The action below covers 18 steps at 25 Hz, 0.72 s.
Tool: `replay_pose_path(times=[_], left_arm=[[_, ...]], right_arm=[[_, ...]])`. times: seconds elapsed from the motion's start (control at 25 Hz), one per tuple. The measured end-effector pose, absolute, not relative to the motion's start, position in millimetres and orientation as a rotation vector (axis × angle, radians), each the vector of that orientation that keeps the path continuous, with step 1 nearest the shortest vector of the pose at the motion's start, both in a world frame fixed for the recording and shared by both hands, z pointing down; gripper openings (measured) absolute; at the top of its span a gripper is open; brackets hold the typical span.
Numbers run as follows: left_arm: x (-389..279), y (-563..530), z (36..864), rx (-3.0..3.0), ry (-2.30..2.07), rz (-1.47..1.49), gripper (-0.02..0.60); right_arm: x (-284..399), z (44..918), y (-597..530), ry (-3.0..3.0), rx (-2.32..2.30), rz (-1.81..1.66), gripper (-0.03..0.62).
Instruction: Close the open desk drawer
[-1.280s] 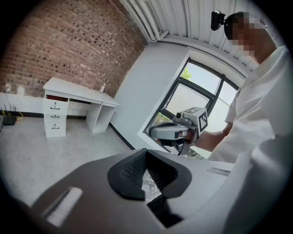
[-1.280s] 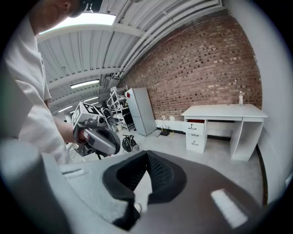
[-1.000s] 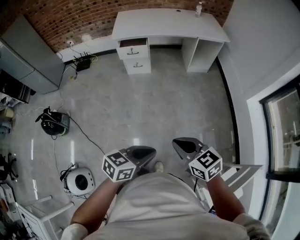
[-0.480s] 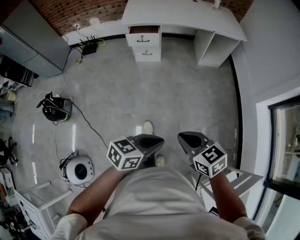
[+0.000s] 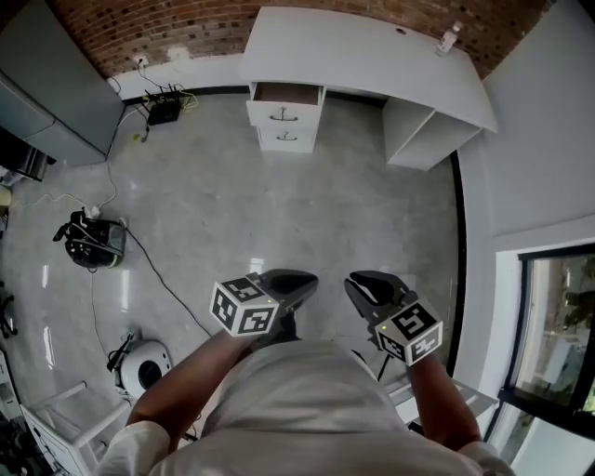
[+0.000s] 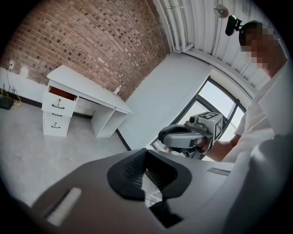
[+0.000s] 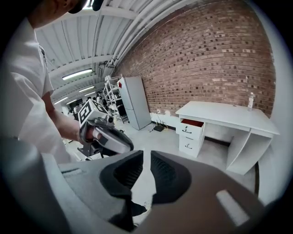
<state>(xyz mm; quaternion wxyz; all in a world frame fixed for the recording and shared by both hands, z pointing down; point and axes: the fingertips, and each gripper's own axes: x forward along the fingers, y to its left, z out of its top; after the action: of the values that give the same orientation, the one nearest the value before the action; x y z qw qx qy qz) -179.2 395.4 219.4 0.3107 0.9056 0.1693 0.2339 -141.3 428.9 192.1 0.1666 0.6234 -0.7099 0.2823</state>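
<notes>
Head view: open drawer [image 5: 285,93] under tabletop [image 5: 372,51], well apart, straight ahead across floor [image 5: 307,204].
Left hand-held gripper [image 5: 290,283]: jaws together, empty; in line with drawer.
Right hand-held gripper [image 5: 365,286]: jaws a slit apart, empty.

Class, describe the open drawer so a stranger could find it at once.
Find the red brick wall, then the white desk against it. At the desk's left end, the top white drawer stands pulled out, showing a reddish-brown inside, unlike the shut drawer front beneath.
</notes>
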Motion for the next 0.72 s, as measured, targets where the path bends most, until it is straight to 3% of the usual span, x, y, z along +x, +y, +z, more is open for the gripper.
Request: replay_pose_path(times=[0.72], left_arm=[[-57.9, 195.4, 259.9, 2.327, 0.144, 0.554, 0.006]], right_arm=[[-15.3, 220.2, 217.3, -2.170, 1.475, 0.799, 0.049]])
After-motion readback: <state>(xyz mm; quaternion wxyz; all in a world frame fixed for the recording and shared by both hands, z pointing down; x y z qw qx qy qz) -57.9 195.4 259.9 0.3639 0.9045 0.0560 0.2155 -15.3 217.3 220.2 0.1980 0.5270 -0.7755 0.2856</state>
